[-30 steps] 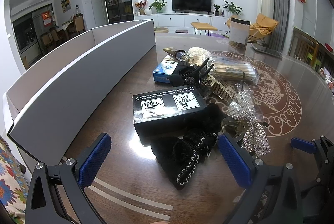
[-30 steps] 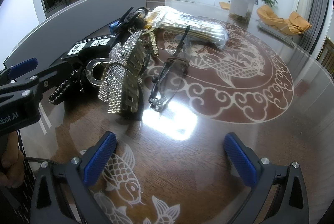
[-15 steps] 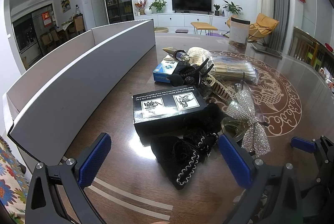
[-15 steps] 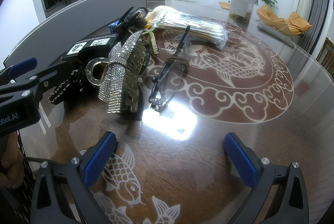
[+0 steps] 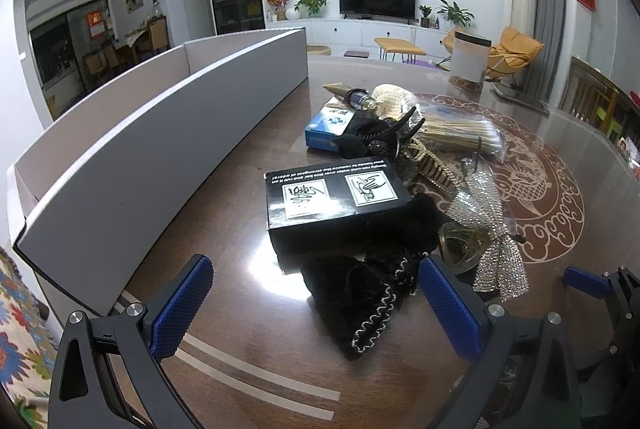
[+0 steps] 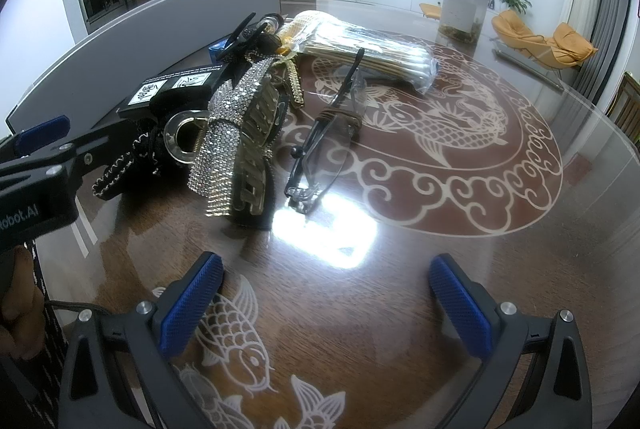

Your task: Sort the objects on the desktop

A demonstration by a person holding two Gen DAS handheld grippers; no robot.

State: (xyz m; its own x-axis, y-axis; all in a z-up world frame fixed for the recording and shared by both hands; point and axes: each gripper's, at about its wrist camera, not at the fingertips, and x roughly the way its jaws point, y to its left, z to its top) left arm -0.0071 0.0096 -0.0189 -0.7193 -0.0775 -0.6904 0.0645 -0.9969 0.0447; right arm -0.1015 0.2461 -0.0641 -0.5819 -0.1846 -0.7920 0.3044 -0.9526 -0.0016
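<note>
The left tool [image 5: 316, 303] is spread wide, its two blue-padded fingers [image 5: 182, 305] held apart above the tabletop [image 5: 224, 189], and it holds nothing. A black fabric pouch with pale trim [image 5: 356, 293] lies on the tabletop between and just beyond the fingers; contact between the pouch and the right finger cannot be determined. Just beyond the pouch sits a black box with white labels [image 5: 334, 199], flat on the tabletop. To the right of the box lie a rhinestone bow clip [image 5: 486, 225] and a round gold-rimmed item [image 5: 460, 243], touching one another. Farther off are a blue carton [image 5: 326, 127], a black claw clip [image 5: 386, 135] and a clear bag of cotton swabs [image 5: 460, 137], grouped closely. A long grey-white open bin [image 5: 132, 157] runs along the left side of the tabletop, well apart from the left tool. The right tool [image 6: 326, 305] is likewise spread wide and empty, both fingers [image 6: 460, 303] above bare tabletop with the fish pattern beneath; it touches no object. Beyond it, near the centre, a pair of glasses [image 6: 328, 145] lies folded on the tabletop, just right of the rhinestone bow clip and a gold-toothed hair clip [image 6: 260, 149]. In the right wrist view the left tool appears at the left edge, with a hand [image 6: 20, 313] gripping its handle.
</note>
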